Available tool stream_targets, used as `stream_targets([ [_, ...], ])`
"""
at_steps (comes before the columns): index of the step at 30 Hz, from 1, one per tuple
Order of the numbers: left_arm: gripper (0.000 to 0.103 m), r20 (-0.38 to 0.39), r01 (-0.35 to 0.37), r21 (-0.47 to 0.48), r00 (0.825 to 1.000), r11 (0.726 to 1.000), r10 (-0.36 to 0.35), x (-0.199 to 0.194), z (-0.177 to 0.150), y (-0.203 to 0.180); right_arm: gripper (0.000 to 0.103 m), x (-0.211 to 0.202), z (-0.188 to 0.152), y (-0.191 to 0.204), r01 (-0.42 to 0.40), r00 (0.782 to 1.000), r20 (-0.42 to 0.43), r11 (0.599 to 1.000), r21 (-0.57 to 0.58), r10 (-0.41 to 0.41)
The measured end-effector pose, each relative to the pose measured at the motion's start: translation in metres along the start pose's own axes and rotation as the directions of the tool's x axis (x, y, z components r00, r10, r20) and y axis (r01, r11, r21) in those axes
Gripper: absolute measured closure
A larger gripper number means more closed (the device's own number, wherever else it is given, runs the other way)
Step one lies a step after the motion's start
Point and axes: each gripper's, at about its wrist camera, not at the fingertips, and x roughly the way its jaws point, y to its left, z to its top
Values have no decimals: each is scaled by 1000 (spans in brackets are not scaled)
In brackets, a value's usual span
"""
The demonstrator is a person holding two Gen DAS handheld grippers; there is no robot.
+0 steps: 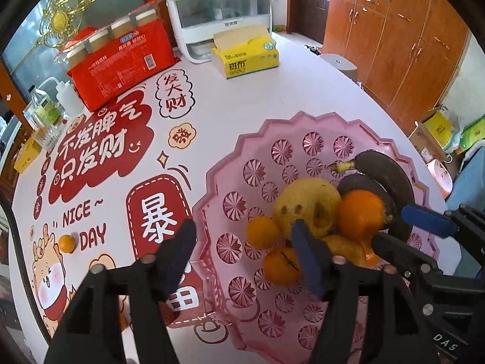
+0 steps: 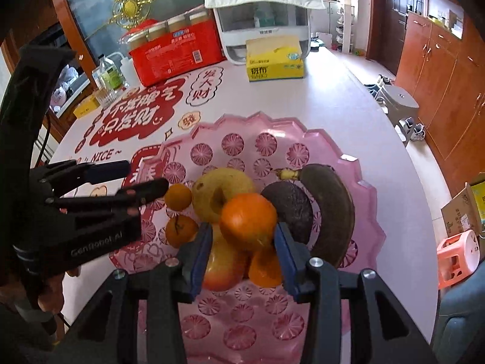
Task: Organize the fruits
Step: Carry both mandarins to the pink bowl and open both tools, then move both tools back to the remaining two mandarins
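A pink plastic fruit tray (image 1: 303,127) (image 2: 333,148) holds a yellow pear (image 1: 306,203) (image 2: 221,191), a large orange (image 1: 360,212) (image 2: 248,218), a dark avocado (image 2: 289,206), a blackened banana (image 1: 391,176) (image 2: 330,209), small tangerines (image 1: 262,232) (image 2: 178,197), an apple (image 2: 222,265). My right gripper (image 2: 242,248) is shut on the large orange, holding it over the pile. My left gripper (image 1: 242,251) is open and empty at the tray's left rim. One small tangerine (image 1: 66,242) lies on the tablecloth at the left.
At the table's far side stand a red package (image 1: 121,60), a yellow tissue box (image 1: 248,54) and a white appliance (image 1: 218,15). Bottles and glasses (image 1: 45,115) stand at the far left. Wooden cabinets (image 1: 394,45) line the right wall.
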Motion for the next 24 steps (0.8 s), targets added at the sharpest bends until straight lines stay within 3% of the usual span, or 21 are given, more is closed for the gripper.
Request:
stream_targets([
  [4, 19, 10, -13, -4, 1000, 1000, 13, -7, -2, 1, 50, -5, 1, 0, 19, 1000, 25, 1000, 8, -19],
  [7, 15, 3, -15, -15, 1000, 1000, 15, -11, -2, 3, 50, -7, 2, -3, 21, 999, 27, 999, 29, -22],
  [24, 13, -2, 26, -50, 1000, 998, -26, -32, -11, 14, 50, -14, 2, -7, 34, 999, 39, 996, 77, -37],
])
